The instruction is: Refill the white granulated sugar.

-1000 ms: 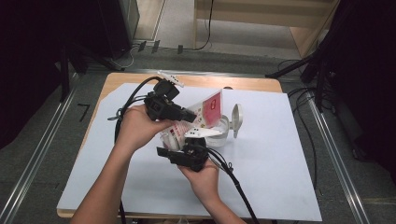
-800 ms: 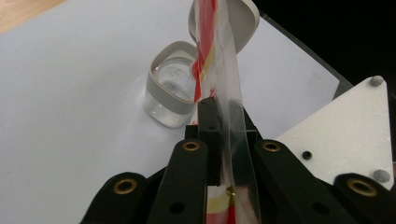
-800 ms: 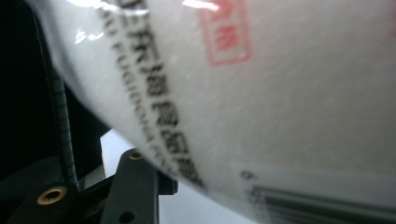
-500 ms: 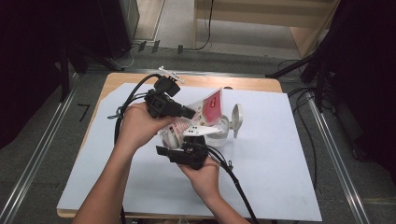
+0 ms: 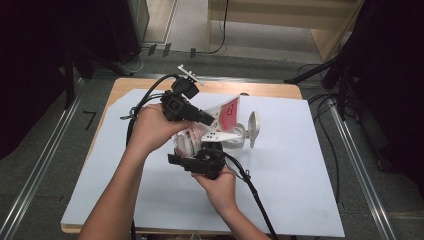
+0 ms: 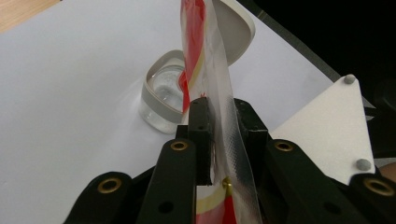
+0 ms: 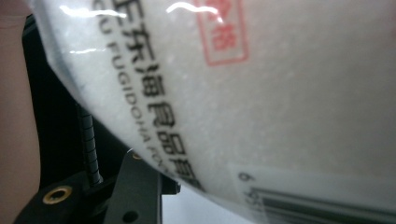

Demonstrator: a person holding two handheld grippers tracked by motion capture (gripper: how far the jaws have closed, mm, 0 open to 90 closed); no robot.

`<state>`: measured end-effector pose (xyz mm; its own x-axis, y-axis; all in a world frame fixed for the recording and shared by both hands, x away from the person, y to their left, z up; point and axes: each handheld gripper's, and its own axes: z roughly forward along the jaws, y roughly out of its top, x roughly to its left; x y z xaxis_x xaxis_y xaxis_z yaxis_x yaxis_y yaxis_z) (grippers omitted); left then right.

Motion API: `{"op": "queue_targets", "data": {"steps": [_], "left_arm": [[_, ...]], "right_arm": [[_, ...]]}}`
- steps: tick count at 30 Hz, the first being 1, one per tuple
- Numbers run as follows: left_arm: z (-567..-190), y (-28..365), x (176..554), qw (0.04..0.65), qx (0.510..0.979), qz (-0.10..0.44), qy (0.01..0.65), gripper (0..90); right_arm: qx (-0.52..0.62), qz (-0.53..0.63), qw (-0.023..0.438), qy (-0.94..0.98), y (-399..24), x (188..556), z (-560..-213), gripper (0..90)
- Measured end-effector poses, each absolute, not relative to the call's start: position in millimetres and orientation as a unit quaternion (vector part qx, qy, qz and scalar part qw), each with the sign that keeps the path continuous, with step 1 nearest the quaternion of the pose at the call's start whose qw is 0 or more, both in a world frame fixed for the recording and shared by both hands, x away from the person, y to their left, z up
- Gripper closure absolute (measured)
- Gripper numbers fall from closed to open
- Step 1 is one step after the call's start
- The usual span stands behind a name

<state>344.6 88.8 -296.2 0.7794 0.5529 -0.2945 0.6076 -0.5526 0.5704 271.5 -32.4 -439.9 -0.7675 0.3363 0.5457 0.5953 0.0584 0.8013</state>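
Little has shifted since a second ago, though the left tool's (image 5: 212,120) jaws have just been opening slightly, the red-and-clear bag's (image 5: 226,112) flat top between them. Lower right, the right tool (image 5: 206,145) holds the bag's white-granule-filled bottom above the lidded glass jar (image 5: 239,140) on the desk (image 5: 300,175).

A wooden table (image 5: 150,85) covered by a white sheet (image 5: 300,190) stands on a grey floor (image 5: 45,165). Metal rails (image 5: 357,165) run along the floor at the left and right, black cables (image 5: 320,100) trail at the far right, and light wooden furniture (image 5: 280,12) stands at the far side.
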Motion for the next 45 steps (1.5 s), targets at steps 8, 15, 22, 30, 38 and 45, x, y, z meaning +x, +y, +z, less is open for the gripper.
{"op": "queue_targets", "data": {"steps": [8, 15, 22, 30, 38, 45], "left_arm": [[-297.5, 87.0, 342.1, 0.344, 0.877, -0.040, 0.333, 82.1], [-298.5, 88.9, 341.7, 0.348, 0.878, -0.037, 0.326, 80.8], [-299.6, 91.5, 342.7, 0.351, 0.876, -0.041, 0.329, 80.3], [-298.6, 89.9, 341.4, 0.356, 0.875, -0.038, 0.326, 76.4], [-296.9, 89.2, 340.1, 0.357, 0.874, -0.037, 0.327, 75.5], [-295.1, 89.2, 338.8, 0.357, 0.870, -0.034, 0.338, 77.4]], "right_arm": [[-0.325, -0.600, 0.098, -0.724, -32.8, 270.3, -439.6, 57.8], [-0.324, -0.600, 0.098, -0.725, -33.3, 269.8, -439.5, 60.2], [-0.323, -0.595, 0.101, -0.729, -33.1, 270.0, -438.9, 60.3], [-0.323, -0.604, 0.105, -0.721, -34.6, 271.1, -438.1, 61.4], [-0.327, -0.606, 0.108, -0.716, -34.5, 270.0, -436.3, 61.5], [-0.324, -0.605, 0.102, -0.720, -33.1, 268.3, -433.6, 60.6]]}}
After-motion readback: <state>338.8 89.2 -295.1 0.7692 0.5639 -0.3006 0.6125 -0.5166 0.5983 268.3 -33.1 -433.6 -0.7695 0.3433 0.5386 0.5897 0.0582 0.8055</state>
